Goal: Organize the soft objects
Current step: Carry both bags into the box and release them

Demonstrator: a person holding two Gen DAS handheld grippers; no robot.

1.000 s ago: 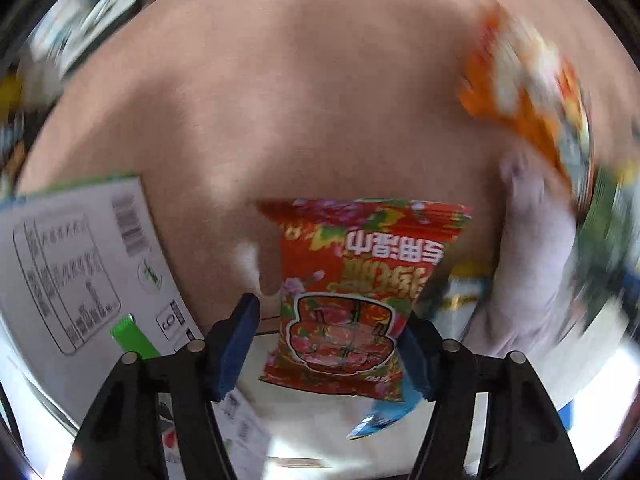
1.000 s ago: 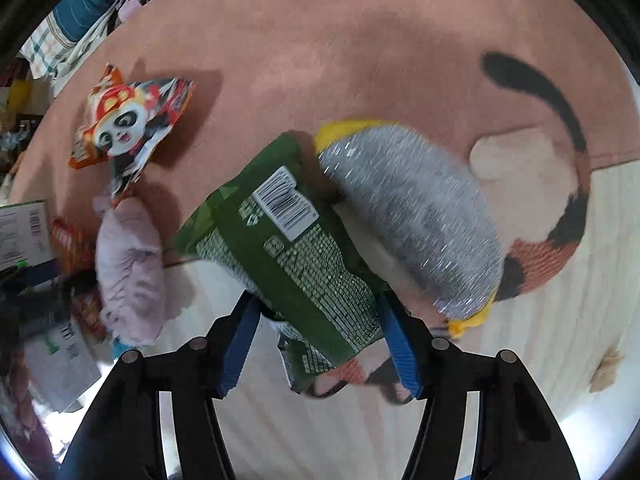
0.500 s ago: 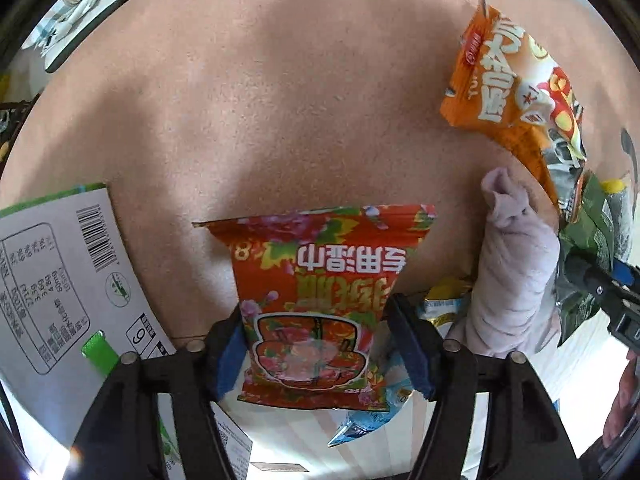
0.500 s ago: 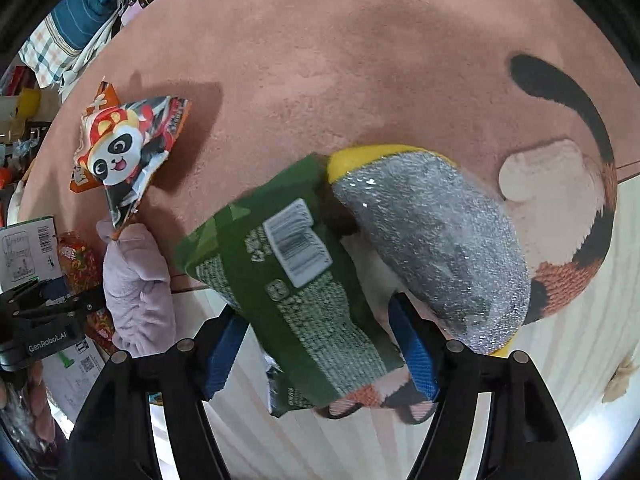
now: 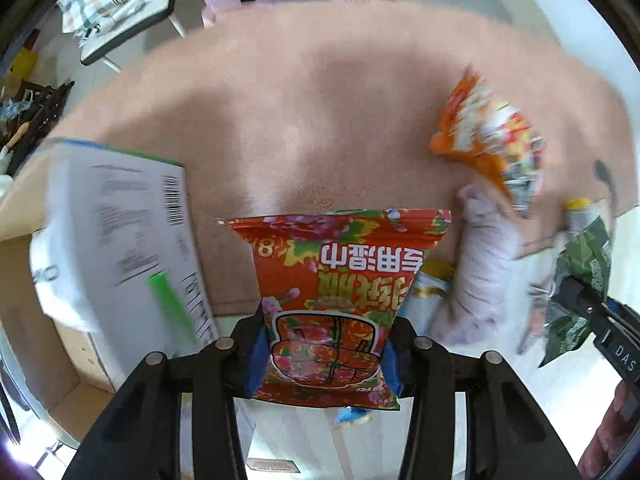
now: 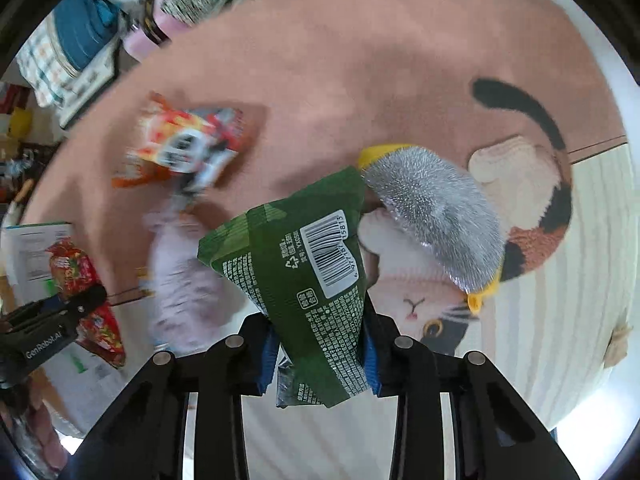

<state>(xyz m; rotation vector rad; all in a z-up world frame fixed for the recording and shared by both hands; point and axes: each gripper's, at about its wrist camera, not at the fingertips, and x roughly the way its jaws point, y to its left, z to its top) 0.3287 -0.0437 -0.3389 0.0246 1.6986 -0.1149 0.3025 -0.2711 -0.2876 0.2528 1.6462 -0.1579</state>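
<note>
A fuzzy pink rug (image 6: 360, 60) with a cat's face woven in lies over pale striped floor (image 6: 560, 320), clutter along the far edge. Left tool (image 5: 324, 352) pinches a glossy red bag (image 5: 340, 292), lifted above the rug's edge beside a white printed box (image 5: 120, 232). Right tool (image 6: 316, 354) clamps a crinkly green bag (image 6: 304, 280). On the rug: an orange bag (image 6: 180, 148), a lilac cloth bundle (image 6: 184, 272), a silver pouch (image 6: 436, 208).

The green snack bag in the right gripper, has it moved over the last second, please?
Yes. The green snack bag has been lifted with the right gripper; against the silver bag on the rug, it now stands higher and steeper.
</note>
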